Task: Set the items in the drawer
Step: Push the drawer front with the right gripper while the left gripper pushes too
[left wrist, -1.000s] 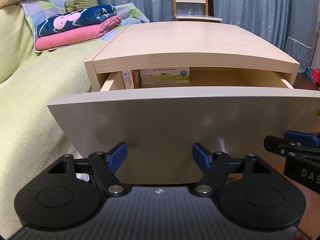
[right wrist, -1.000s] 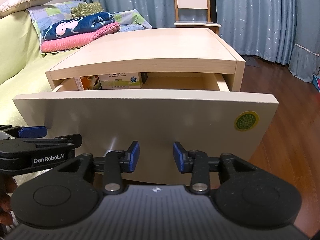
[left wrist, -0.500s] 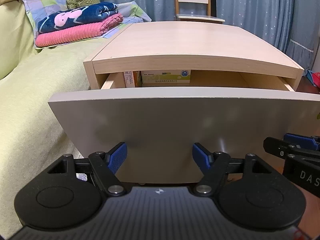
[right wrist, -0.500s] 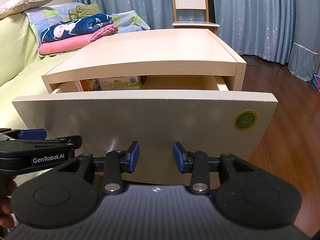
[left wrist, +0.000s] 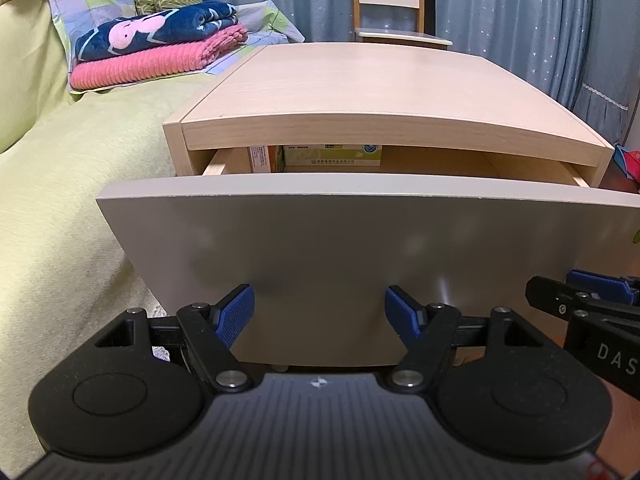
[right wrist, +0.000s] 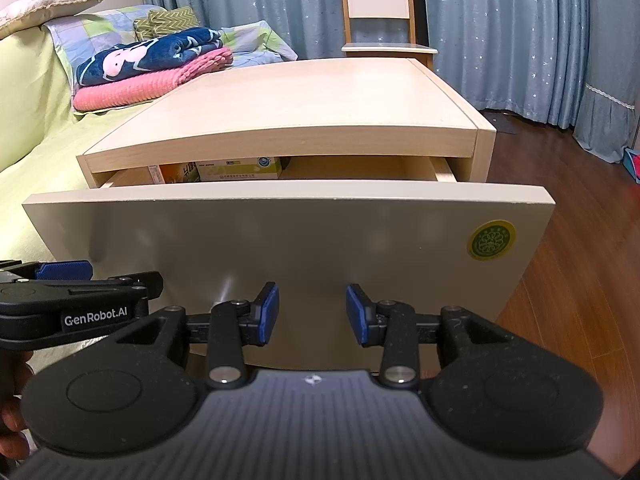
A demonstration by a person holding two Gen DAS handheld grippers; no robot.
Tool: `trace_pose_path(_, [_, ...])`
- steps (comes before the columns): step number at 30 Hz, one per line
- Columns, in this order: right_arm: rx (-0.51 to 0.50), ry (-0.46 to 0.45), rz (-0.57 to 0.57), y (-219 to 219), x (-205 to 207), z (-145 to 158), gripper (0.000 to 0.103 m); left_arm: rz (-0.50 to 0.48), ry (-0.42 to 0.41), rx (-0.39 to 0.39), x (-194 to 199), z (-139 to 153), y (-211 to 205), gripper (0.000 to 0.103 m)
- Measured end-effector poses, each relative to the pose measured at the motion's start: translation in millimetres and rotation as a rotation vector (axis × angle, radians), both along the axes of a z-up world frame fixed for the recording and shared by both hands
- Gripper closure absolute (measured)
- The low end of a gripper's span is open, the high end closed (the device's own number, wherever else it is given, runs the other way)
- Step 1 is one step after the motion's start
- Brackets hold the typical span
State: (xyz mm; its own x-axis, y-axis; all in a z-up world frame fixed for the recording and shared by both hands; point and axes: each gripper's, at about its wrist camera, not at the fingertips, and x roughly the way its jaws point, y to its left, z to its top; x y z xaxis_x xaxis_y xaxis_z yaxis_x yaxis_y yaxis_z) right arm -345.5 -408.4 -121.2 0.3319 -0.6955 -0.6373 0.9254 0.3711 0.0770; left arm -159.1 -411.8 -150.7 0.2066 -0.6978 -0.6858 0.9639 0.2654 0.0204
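Note:
A pale wooden nightstand [left wrist: 360, 92] [right wrist: 304, 100] has its drawer [left wrist: 360, 240] [right wrist: 280, 240] pulled partly out. Inside, at the back left, stand a green-and-white medicine box [left wrist: 332, 156] [right wrist: 240, 168] and an orange-and-white box [left wrist: 262, 158] [right wrist: 176, 172]. My left gripper [left wrist: 320, 316] is open and empty, low in front of the drawer panel. My right gripper [right wrist: 312, 314] is also open and empty, just right of the left one, facing the same panel. Each gripper shows at the edge of the other's view.
A bed with a green cover [left wrist: 60, 184] lies to the left, with folded pink and blue blankets [left wrist: 160, 48] and pillows on it. A chair [right wrist: 380, 12] and blue curtains [right wrist: 500, 20] stand behind. Wooden floor [right wrist: 580, 272] runs along the right.
The drawer opening looks narrower than a second ago; less of the boxes and the inside shows under the top. Both grippers stay open and have come slightly closer to the panel.

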Motion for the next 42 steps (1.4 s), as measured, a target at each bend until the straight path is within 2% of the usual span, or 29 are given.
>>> trace_pose_path(42, [-0.025, 0.008, -0.025, -22, 10, -5, 0.07, 0.023, 0.033, -0.011, 5, -2, -20, 0.03])
